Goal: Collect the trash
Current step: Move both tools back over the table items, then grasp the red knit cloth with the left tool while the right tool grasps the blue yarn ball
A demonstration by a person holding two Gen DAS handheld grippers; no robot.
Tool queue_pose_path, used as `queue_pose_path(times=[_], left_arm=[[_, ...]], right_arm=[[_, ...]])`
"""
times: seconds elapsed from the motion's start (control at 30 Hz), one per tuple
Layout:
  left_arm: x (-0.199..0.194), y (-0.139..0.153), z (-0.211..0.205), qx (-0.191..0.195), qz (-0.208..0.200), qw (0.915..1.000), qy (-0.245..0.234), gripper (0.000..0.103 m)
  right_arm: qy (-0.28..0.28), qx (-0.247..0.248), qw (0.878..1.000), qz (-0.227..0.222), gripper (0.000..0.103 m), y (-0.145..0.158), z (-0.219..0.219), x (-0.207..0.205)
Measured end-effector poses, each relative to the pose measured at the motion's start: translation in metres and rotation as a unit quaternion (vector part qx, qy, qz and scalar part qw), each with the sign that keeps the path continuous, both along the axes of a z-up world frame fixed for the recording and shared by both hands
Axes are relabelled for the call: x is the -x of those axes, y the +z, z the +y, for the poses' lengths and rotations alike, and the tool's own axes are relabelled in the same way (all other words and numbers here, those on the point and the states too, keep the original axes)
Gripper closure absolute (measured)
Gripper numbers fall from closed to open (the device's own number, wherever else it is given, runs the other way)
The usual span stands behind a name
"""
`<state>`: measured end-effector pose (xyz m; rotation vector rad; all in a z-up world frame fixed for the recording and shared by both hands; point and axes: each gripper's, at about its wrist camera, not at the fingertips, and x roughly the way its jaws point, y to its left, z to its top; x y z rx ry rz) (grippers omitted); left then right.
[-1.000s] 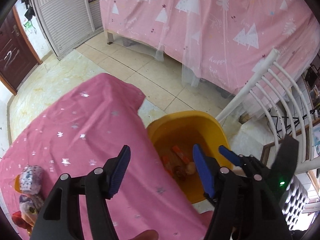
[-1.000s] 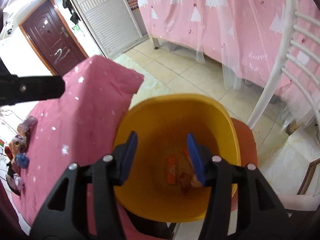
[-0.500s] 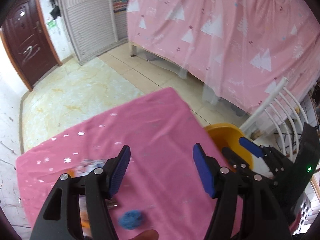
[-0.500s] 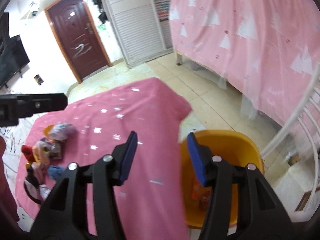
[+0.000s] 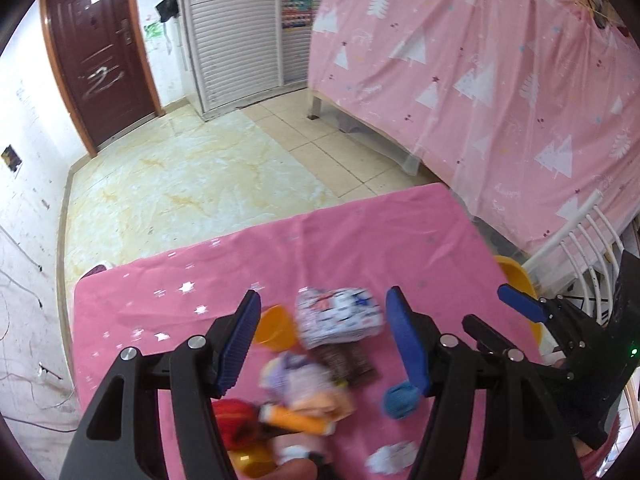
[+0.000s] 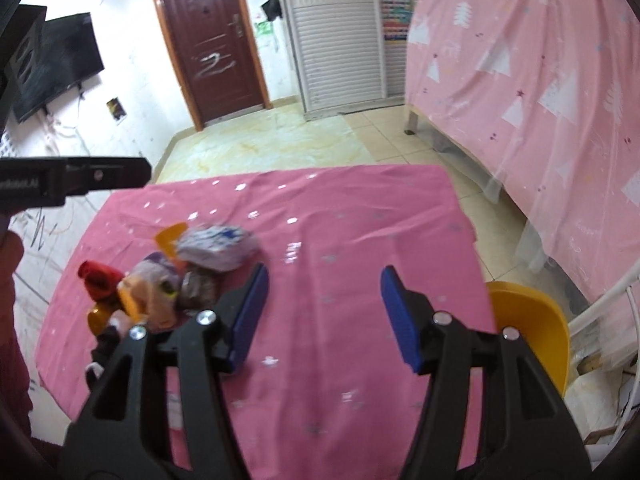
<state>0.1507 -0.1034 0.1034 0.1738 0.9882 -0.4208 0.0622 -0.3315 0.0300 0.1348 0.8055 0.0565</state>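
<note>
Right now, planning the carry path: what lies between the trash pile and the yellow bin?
Only bare pink tablecloth separates the trash pile from the yellow bin; the right wrist view shows it.

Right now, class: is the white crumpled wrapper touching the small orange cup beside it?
Cannot tell. In the left wrist view the white wrapper sits against the orange cup, but motion blur hides the edge.

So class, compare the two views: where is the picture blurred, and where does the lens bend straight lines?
Left wrist view: the trash pile is smeared by motion and the door bows. Right wrist view: the trash pile is softly blurred and the door leans.
</note>
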Motion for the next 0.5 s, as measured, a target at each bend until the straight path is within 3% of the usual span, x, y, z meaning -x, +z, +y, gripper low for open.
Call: queue_pose_path(times=[0.3, 0.5], left_arm=[[0.001, -0.018, 0.075, 0.001, 0.010, 0.9993, 0.036, 0.044], [0.014, -0.040, 0.094, -0.002, 0.030, 0.9986, 0.042, 0.044]], right_arm=[[0.027, 0.009, 1.000, 0.010, 0.042, -0.004, 0.039, 0.010], [0.041, 0.014, 0.999, 0.017, 0.042, -0.010, 0.058, 0.018]])
